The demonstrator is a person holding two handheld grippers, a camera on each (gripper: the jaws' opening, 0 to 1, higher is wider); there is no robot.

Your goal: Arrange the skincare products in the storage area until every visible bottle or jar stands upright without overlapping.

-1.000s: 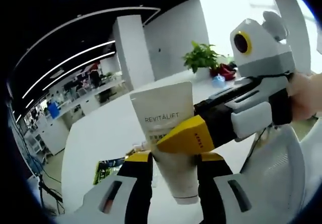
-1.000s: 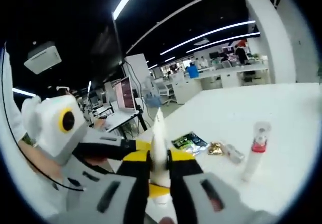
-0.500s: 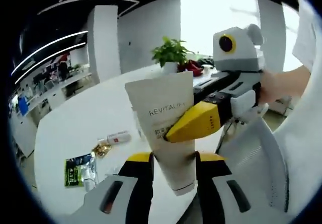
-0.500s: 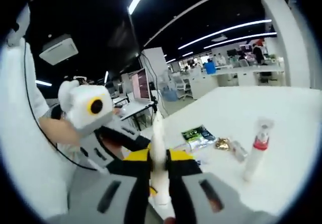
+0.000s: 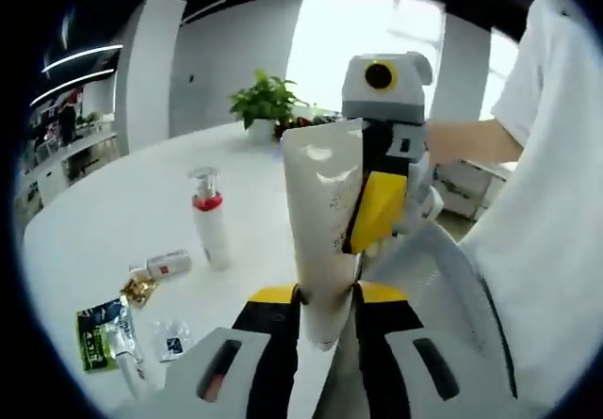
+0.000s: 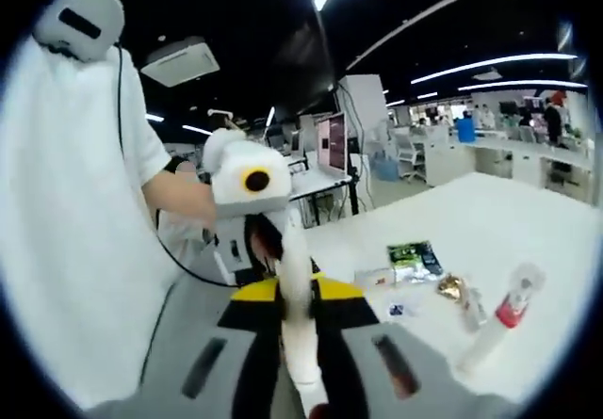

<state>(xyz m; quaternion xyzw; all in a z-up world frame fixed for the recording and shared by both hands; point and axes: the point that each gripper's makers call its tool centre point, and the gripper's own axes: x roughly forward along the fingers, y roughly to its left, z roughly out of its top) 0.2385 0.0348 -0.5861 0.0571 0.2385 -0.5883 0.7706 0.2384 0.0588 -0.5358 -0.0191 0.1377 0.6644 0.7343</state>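
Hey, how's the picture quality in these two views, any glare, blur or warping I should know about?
Left gripper view: the bright window behind the potted green plant is blown out, and the cream squeeze tube carries small highlights. Right gripper view: dark ceiling, bright strip lights, the tube edge-on and soft. Both views bend straight lines near the rim.

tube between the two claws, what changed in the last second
The cream tube has turned: its printed face showed to the left claw's camera, now it is seen more edge-on. Both claws, left and right, stayed shut on it. The pump bottle stayed standing on the table.
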